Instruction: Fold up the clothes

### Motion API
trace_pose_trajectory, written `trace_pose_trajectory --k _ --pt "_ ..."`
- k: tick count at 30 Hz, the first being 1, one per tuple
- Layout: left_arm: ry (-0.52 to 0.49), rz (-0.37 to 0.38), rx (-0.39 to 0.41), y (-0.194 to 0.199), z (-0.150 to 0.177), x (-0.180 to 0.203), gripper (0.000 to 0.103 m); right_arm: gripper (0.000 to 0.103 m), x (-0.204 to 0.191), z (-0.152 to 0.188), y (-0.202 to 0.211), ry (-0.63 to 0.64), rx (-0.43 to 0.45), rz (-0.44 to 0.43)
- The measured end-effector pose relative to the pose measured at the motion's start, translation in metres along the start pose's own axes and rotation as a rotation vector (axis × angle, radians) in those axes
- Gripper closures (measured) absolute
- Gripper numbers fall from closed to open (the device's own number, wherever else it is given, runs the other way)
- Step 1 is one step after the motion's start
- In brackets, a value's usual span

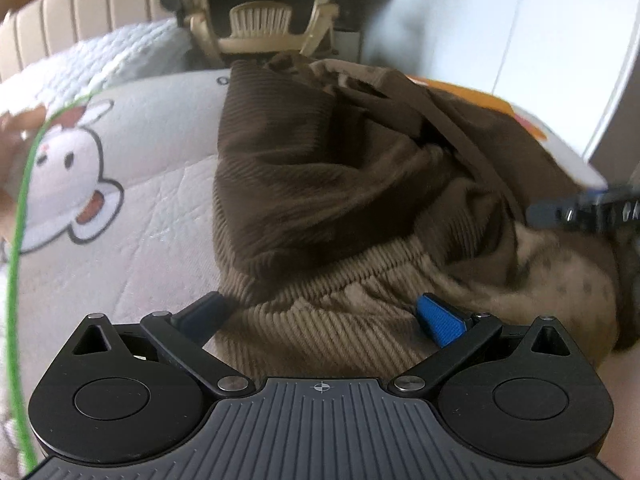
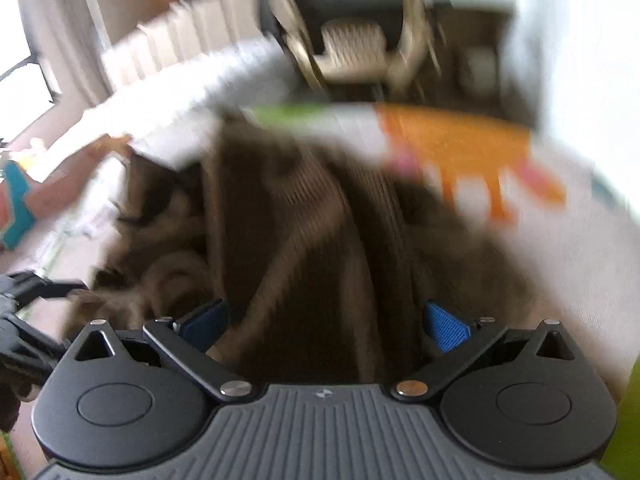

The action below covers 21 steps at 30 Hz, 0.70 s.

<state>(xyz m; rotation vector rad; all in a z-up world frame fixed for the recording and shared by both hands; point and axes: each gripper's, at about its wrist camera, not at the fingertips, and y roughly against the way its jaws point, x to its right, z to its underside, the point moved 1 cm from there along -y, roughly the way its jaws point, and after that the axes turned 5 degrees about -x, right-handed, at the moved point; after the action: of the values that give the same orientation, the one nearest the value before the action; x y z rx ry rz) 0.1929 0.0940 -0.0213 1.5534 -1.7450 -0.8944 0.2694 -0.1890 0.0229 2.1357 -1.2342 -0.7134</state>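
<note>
A brown corduroy garment with a lighter fleecy lining lies bunched on a bed with a cartoon-print quilt. My left gripper is open, its blue pads wide apart, just over the garment's ribbed light-brown edge. The right gripper's tip shows at the right edge of the left wrist view, at the garment's side. In the blurred right wrist view my right gripper is open over the brown garment. The left gripper shows at that view's left edge.
A beige plastic chair stands beyond the bed's far edge. A padded headboard and white knitted blanket are at the far left. An orange print marks the quilt at the right. A green cord runs down the left.
</note>
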Motion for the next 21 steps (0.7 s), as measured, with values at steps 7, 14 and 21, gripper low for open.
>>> trace_pose_trajectory --k 7,14,21 --pt "0.066 0.116 0.141 0.031 -0.03 -0.029 0.0 0.0 0.005 -0.052 -0.047 0.095 0.005 -0.11" --pt "0.282 0.301 0.046 -0.018 -0.047 -0.051 0.0 0.016 0.022 -0.027 -0.074 -0.05 -0.03 -0.229" --pt "0.164 0.382 0.017 -0.002 -0.018 -0.033 0.0 0.014 0.011 0.031 -0.027 -0.139 -0.109 -0.442"
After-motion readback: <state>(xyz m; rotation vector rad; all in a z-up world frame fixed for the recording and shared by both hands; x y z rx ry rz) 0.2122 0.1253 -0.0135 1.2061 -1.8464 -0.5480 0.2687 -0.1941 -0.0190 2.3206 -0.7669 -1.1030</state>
